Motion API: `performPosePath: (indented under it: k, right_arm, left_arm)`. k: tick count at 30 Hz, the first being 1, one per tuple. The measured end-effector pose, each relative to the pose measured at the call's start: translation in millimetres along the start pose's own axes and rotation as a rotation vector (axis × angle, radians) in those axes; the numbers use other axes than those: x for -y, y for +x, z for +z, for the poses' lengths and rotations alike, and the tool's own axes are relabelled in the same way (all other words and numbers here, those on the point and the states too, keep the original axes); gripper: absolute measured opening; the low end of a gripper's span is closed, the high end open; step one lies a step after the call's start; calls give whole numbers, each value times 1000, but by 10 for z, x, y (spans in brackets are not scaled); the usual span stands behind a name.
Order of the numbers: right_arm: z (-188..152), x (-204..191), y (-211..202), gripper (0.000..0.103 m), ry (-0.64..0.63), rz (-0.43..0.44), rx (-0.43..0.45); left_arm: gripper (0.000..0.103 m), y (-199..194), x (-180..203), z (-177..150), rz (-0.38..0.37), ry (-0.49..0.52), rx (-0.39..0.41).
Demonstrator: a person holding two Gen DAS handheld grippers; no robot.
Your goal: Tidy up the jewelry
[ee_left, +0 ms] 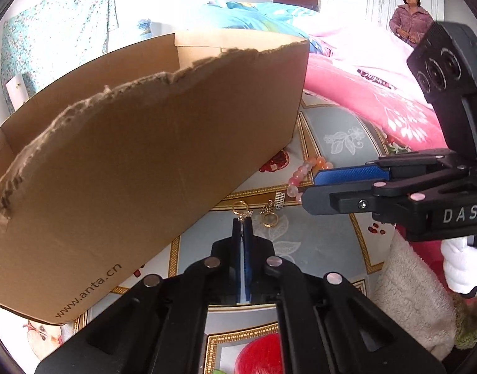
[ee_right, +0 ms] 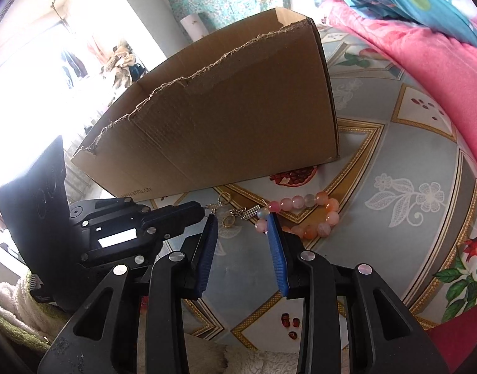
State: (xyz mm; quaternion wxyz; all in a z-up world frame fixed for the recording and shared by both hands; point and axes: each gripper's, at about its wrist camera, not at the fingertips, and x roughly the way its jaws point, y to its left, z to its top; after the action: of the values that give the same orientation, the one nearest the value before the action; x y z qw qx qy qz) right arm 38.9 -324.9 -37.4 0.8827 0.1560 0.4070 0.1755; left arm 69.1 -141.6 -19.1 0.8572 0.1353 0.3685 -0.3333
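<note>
Pickup is the step in hand: both grippers are down among the loose jewelry lying on the patterned surface just in front of the torn cardboard box [ee_left: 138, 162].

The left gripper [ee_left: 242, 222] has its blue pads pressed together, and the tips sit right at the chain end of a small gold keyring charm [ee_left: 241, 210]; from the left wrist view it looks pinched there, though the contact itself is too small to be sure of. Just at 3 o'clock of it lies a second piece, a gold ring on a short silver chain [ee_left: 269, 216].

The right gripper [ee_right: 241, 218] stands partly spread, pinching nothing, its right pad touching or just beside the near side of the pink and orange bead bracelet [ee_right: 304, 215], which lies at 2 o'clock of its tips.

Next, I judge, the left needs a straight lift to test its hold, then a carry over the torn rim into the box; the right needs to shift toward 2 o'clock so a bead strand sits between the pads before closing.
</note>
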Motion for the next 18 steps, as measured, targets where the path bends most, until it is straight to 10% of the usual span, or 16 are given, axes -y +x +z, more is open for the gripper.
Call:
performPosePath:
  k: [18]
  right_arm:
    - [-94, -391, -132, 32, -126, 26, 29]
  left_arm:
    - [0, -741, -283, -176, 46, -211, 115]
